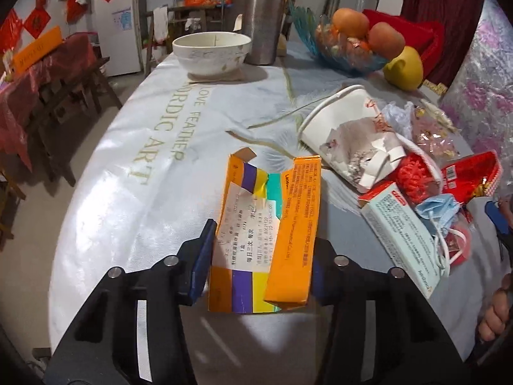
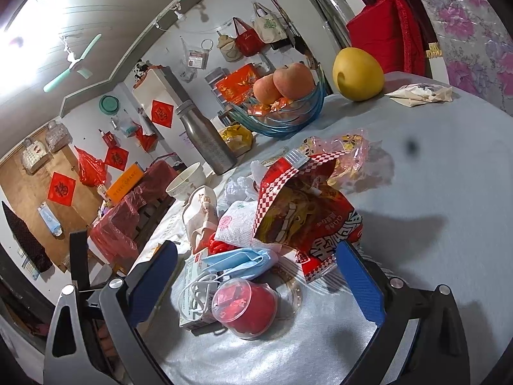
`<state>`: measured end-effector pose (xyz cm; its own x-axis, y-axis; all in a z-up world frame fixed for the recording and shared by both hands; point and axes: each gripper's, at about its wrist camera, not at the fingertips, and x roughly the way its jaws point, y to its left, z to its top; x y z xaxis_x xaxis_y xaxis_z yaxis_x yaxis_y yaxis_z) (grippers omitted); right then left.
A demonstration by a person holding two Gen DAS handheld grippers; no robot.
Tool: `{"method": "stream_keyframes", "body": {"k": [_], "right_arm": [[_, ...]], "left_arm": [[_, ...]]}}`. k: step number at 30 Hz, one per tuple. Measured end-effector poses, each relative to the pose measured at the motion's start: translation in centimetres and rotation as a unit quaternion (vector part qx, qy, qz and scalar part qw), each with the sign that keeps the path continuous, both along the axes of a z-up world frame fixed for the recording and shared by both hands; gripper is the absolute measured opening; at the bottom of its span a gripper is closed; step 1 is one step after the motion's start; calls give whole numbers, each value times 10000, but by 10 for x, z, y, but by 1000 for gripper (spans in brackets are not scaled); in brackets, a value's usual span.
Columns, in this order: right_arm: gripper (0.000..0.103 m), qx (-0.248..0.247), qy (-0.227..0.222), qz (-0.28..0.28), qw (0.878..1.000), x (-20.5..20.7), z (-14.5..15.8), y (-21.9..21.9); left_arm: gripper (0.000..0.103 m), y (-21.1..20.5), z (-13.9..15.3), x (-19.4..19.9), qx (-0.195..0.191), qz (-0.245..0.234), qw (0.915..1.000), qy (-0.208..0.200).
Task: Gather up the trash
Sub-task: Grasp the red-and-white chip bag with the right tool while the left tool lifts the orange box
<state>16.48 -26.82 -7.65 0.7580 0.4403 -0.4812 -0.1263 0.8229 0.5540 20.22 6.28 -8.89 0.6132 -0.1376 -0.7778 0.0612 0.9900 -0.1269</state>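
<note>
While trash is collected: left hand-held gripper [image 1: 259,256] clamps the torn orange box [image 1: 263,234].
Pile: heaped ahead of the wide, empty right hand-held gripper [image 2: 256,282].
Left: paper cup [image 1: 346,138], mask [image 2: 240,261], snack bag [image 2: 307,218] wait on the surface [image 1: 128,176].

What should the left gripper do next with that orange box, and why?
Probably lift it. The left gripper has both pads against the flattened orange box, which still lies on the table apart from the trash pile. The right gripper is open.
</note>
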Motion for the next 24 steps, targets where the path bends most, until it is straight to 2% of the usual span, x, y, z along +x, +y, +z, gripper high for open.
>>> {"method": "stream_keyframes", "body": {"k": [3,10,17,18,19,20,21,24], "right_arm": [[97,-3,66,-74,10000,3,-1,0],[97,-243,269,-454,9983,26,5,-6],[95,-1114,467,-620,9907,46,3,6],[70,-1215,482,-639,9894,46,1,6],[51,-1235,484,-581,9895,46,0,7],[41,-1156,485,-480,9909,45,0,6],[24,-979,387,-438,9935,41,2,3],[23,-845,100,-391,9956,29,16,3]], "left_arm": [[47,2,8,-8,-120,-36,9994,-312],[47,0,14,-16,-155,-163,9981,-569],[47,0,15,-17,-257,-257,9974,-619],[47,1,16,-18,-282,-243,9973,-625],[47,3,16,-18,-321,-211,9973,-628],[47,5,17,-19,-350,-175,9972,-630],[47,7,18,-20,-378,-154,9972,-632],[47,14,22,-26,-440,-75,9970,-638]]}}
